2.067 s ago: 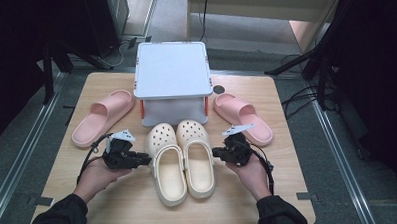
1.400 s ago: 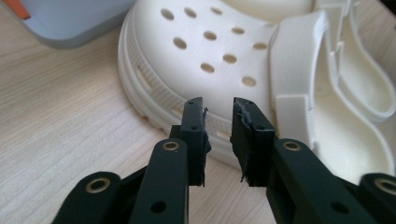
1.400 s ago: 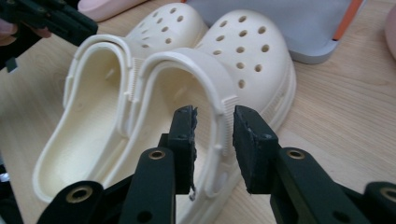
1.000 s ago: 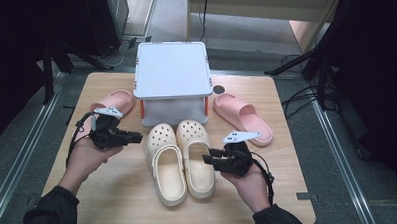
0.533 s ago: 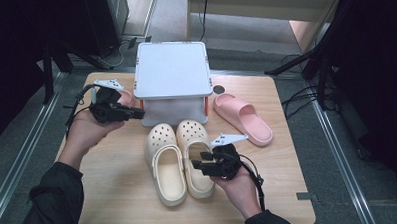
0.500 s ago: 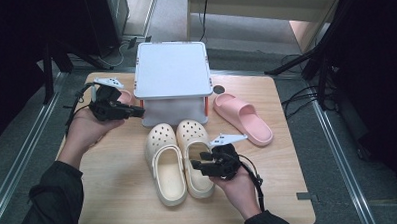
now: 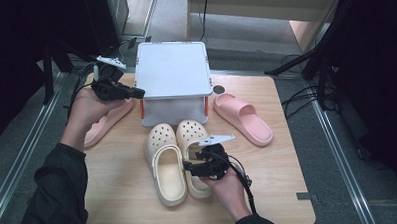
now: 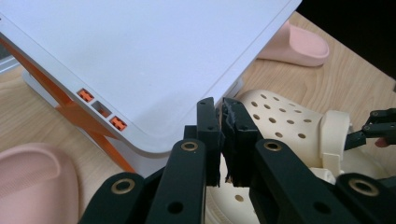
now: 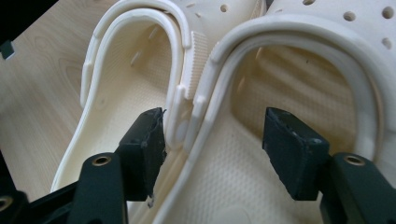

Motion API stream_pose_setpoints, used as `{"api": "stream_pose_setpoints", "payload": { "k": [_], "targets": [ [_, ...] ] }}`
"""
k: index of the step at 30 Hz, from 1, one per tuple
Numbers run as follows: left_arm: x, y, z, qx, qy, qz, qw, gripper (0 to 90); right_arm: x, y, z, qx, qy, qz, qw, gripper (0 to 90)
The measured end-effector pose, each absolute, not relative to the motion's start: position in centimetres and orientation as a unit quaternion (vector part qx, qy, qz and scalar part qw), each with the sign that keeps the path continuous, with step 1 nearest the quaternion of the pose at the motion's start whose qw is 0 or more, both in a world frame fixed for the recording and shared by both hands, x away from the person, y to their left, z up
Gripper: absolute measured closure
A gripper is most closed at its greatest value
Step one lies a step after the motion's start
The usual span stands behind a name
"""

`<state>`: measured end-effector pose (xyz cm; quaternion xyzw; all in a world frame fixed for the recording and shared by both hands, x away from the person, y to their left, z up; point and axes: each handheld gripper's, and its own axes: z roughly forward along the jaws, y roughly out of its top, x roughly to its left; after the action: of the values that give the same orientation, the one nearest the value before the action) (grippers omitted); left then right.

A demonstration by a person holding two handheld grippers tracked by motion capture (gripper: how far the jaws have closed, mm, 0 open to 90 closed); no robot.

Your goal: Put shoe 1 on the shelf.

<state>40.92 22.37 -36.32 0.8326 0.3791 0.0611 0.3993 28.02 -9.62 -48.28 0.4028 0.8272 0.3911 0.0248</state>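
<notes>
Two cream clogs [image 7: 164,168] [image 9: 116,93] lie side by side at the table's middle, toes toward a white box [image 7: 172,73] [image 8: 140,60]. My right gripper [image 7: 187,167] [image 9: 217,154] hangs over the heel of the right clog [image 7: 190,135] [image 9: 303,93]. Its jaws have just been opening and stand wide, one on each side of the clogs' touching side walls, with the pads clear of them. My left gripper [image 7: 138,93] [image 8: 222,109] is raised at the box's near left corner. Its jaws have just been closing and meet with nothing between them.
One pink slide [image 7: 244,118] [image 8: 292,42] lies right of the box; another pink slide [image 7: 104,123] [image 8: 32,182] lies left of it, under my left hand. The box has orange clasps [image 8: 100,109]. A wooden table [image 7: 278,159] carries everything; floor and dark stands surround it.
My left gripper rose and moved away from me to the box's left corner. My right gripper slid left over the right clog's heel and its jaws spread.
</notes>
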Motion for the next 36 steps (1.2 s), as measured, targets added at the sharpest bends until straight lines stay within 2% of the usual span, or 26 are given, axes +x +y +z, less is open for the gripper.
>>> {"api": "stream_pose_setpoints", "payload": {
  "k": [8, 18, 33, 34, 36],
  "targets": [
    [42.5, 22.6, -36.7, 0.827, 0.387, 0.066, 0.403, 85.2, 28.4, -7.3, -49.1, 0.42, 0.823, 0.383, 0.027, 33.6],
    [42.9, 22.8, -37.4, 0.833, 0.387, 0.075, 0.389, 85.6, 29.4, -5.5, -50.0, 0.442, 0.817, 0.368, 0.032, 34.7],
    [42.6, 22.9, -37.7, 0.829, 0.389, 0.084, 0.393, 88.1, 30.0, -5.1, -49.8, 0.451, 0.819, 0.351, 0.055, 57.8],
    [42.5, 22.9, -37.6, 0.829, 0.39, 0.086, 0.392, 88.1, 29.9, -5.4, -49.5, 0.45, 0.82, 0.345, 0.072, 63.1],
    [42.5, 22.8, -37.7, 0.829, 0.39, 0.088, 0.392, 88.2, 30.0, -5.8, -49.2, 0.453, 0.818, 0.346, 0.07, 64.9]
  ]
}}
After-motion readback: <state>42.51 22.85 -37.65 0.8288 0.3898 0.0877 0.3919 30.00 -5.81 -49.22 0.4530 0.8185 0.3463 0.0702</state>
